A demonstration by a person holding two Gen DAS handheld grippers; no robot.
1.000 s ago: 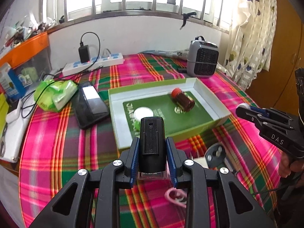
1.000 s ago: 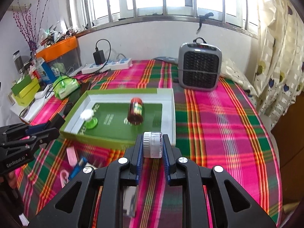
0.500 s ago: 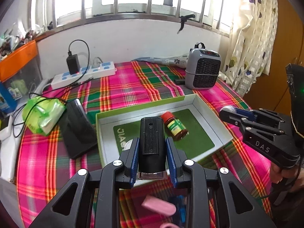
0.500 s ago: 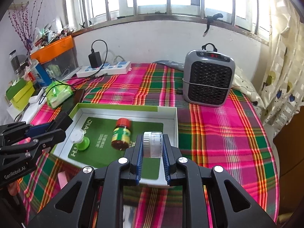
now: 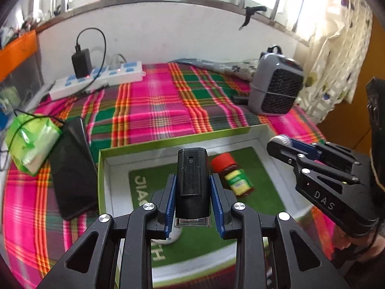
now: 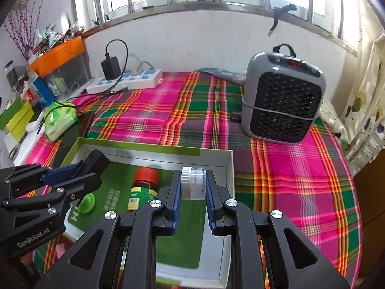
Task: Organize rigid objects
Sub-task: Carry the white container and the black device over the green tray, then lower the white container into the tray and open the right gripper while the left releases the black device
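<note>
At the far left edge of the plaid tablecloth point(image 6: 197, 110) lies a green plastic packet point(image 5: 30, 142), with a dark phone point(image 5: 72, 171) just beside it on the cloth and a white power strip point(image 6: 125, 83) behind them near the wall. Next comes the open box point(image 6: 154, 149), green-rimmed with white walls and a green printed floor. Above its left half the left gripper point(image 5: 192, 190) has its blue pads pressed against both sides of a black rectangular device point(image 5: 192, 183), held upright. On the box floor a small green item point(image 6: 87, 201) sits to the left, and a brown bottle with a red cap point(image 6: 142, 190) lies on its side near the middle. Over the right half of the box the right gripper point(image 6: 193, 187) clamps a small clear jar with a white lid point(image 6: 193, 183) between its pads. Farther right, outside the box, a grey heater point(image 6: 281, 98) stands on the cloth near the curtain point(image 6: 370, 91).
</note>
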